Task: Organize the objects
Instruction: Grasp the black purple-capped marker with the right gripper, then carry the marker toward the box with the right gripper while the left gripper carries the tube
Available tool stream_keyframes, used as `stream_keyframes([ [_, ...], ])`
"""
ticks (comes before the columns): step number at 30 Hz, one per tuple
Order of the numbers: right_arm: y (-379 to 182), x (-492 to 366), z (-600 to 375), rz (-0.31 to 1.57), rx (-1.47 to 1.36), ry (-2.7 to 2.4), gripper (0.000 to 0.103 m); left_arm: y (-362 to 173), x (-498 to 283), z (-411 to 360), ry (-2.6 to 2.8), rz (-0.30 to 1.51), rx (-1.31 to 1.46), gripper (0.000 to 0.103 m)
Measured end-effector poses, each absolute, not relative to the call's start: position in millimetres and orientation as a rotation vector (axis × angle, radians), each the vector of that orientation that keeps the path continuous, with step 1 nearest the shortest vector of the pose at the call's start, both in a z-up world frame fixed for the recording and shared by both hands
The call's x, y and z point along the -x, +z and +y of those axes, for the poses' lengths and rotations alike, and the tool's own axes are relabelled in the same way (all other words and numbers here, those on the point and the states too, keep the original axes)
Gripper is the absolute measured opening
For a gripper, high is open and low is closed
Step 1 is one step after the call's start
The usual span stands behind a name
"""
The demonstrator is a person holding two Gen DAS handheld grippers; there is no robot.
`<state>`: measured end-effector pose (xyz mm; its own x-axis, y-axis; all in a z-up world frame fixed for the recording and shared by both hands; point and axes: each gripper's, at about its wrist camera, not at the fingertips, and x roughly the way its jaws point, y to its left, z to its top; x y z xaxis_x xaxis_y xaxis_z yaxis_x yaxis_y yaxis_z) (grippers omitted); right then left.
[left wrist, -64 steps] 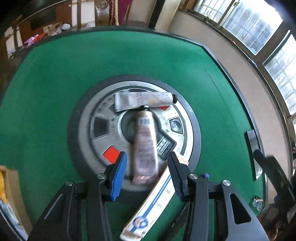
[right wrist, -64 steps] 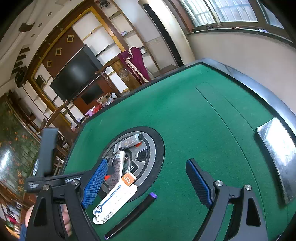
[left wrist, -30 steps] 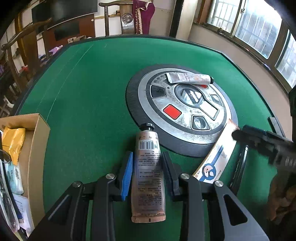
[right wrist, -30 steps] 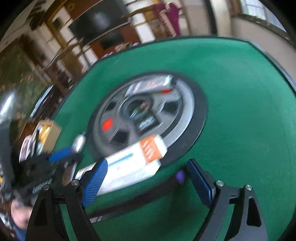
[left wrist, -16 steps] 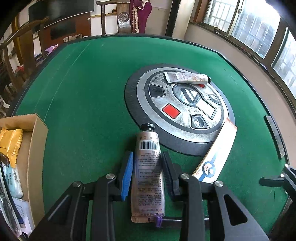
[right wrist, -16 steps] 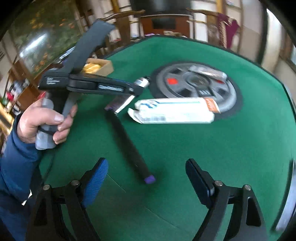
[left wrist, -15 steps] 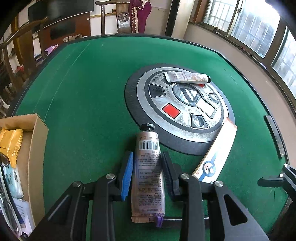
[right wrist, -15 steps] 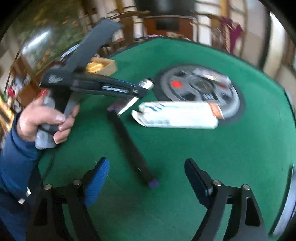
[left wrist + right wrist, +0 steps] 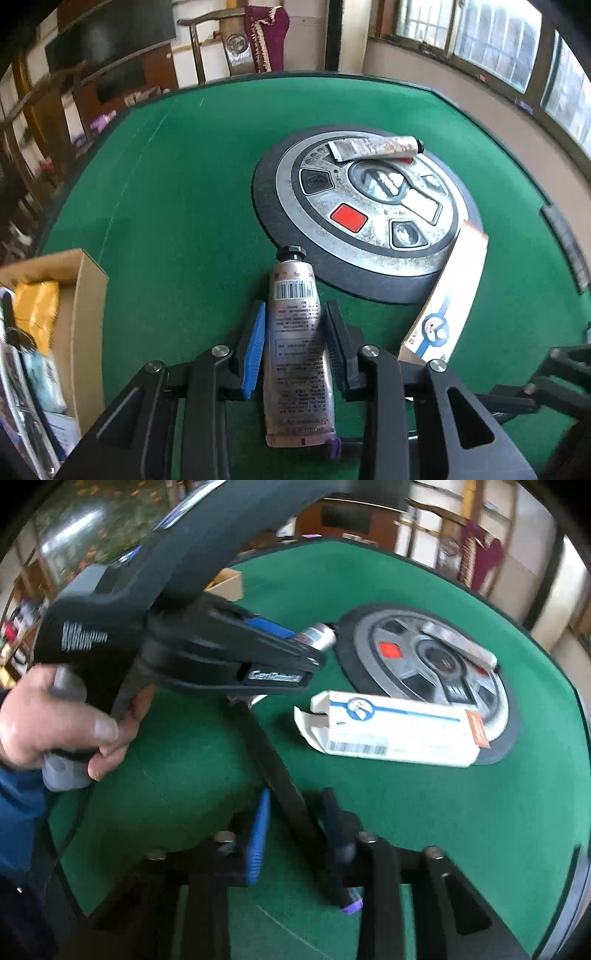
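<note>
My left gripper (image 9: 295, 343) is shut on a pink hand-cream tube (image 9: 297, 354) with a black cap, held low over the green table. A hand (image 9: 55, 723) holds that gripper in the right wrist view, where the tube's cap end (image 9: 319, 635) pokes out. My right gripper (image 9: 295, 812) is shut on a long black stick (image 9: 273, 760) with purple ends, near its close end. The stick's far end (image 9: 334, 446) lies under the tube's crimped tail. A white toothpaste box (image 9: 395, 734) leans on the round disc's edge. A second tube (image 9: 373, 147) lies on the disc.
A round silver and black disc (image 9: 369, 218) with a red button sits in the middle of the green table (image 9: 184, 184). An open cardboard box (image 9: 85, 295) with packets stands at the left edge. Chairs and cabinets ring the table.
My right gripper swung round toward the black stick, dropped over it and shut on it. The left gripper stayed put with the tube in it.
</note>
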<state>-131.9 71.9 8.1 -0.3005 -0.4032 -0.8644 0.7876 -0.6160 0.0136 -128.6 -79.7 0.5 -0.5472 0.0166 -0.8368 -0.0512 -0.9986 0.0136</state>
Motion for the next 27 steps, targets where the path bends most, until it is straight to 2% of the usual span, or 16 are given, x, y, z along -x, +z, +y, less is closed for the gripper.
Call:
stream_keyframes([
  [5, 7, 127, 81, 0.470, -1.163, -2.042, 0.016, 1, 128, -84, 2.730, 0.019, 1.472, 0.030],
  [21, 27, 162, 109, 0.011, -1.159, -2.159, 0.016, 17, 122, -100, 2.727, -0.200, 1.378, 0.030],
  [27, 27, 167, 95, -0.004, -1.151, -2.163, 0.016, 14, 124, -102, 2.718, -0.211, 1.409, 0.030],
])
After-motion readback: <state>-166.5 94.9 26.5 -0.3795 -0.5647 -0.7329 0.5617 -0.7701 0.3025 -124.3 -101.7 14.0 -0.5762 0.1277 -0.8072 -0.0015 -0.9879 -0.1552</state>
